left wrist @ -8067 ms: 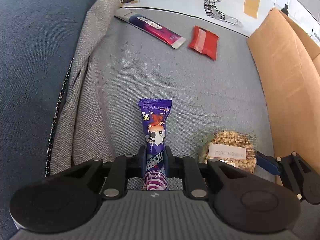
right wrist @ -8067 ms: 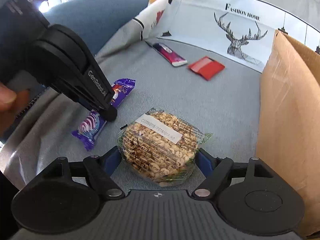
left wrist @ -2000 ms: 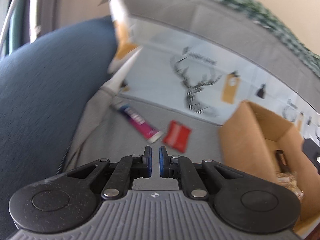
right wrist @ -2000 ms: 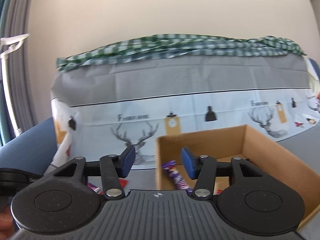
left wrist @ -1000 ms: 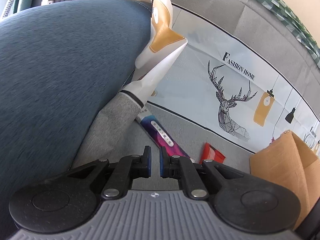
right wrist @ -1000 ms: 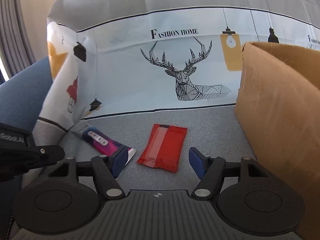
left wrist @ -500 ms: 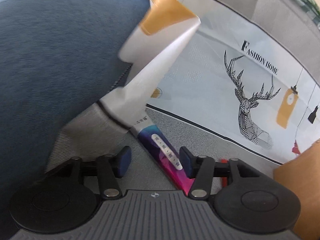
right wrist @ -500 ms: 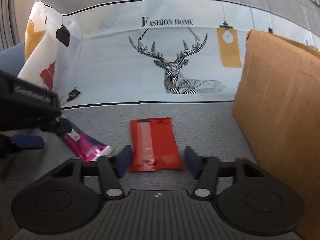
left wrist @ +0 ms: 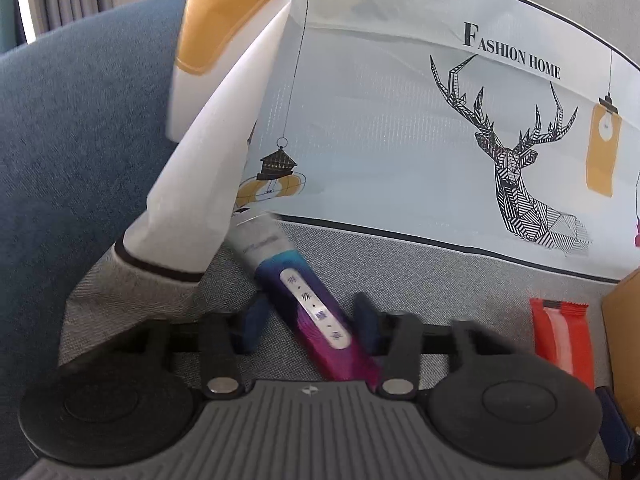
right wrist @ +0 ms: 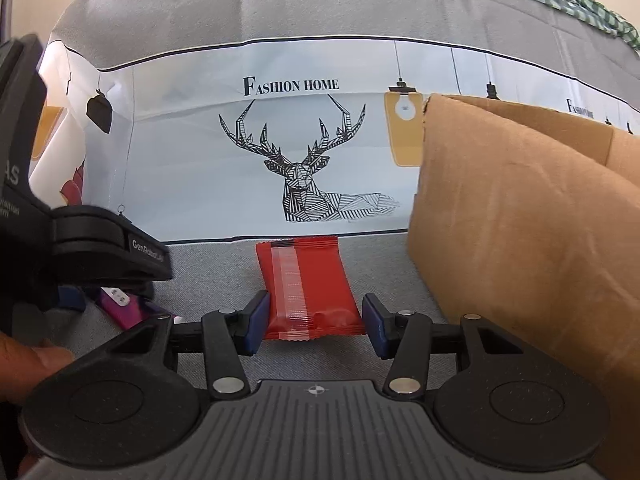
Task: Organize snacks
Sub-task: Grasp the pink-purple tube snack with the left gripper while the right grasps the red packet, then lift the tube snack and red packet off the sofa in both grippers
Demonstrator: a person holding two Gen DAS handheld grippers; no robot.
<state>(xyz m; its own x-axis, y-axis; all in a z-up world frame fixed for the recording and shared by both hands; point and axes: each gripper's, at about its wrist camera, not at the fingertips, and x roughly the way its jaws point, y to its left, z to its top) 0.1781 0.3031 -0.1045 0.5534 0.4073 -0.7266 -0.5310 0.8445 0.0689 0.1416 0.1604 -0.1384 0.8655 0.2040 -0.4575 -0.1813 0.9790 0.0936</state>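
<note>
L gripper [left wrist: 310, 324]: jaws were closing round purple snack stick [left wrist: 316, 320], pads not yet pressing.
R gripper [right wrist: 314, 326]: jaws spread, straddling red packet [right wrist: 308, 288]; cardboard box [right wrist: 520, 220] at 2 o'clock.

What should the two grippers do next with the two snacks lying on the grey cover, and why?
Probably close both. The left gripper has been closing, its jaws straddling the purple stick pack without pinching it. The right gripper straddles the red packet, a gap on its right. The cardboard box waits alongside.
</note>
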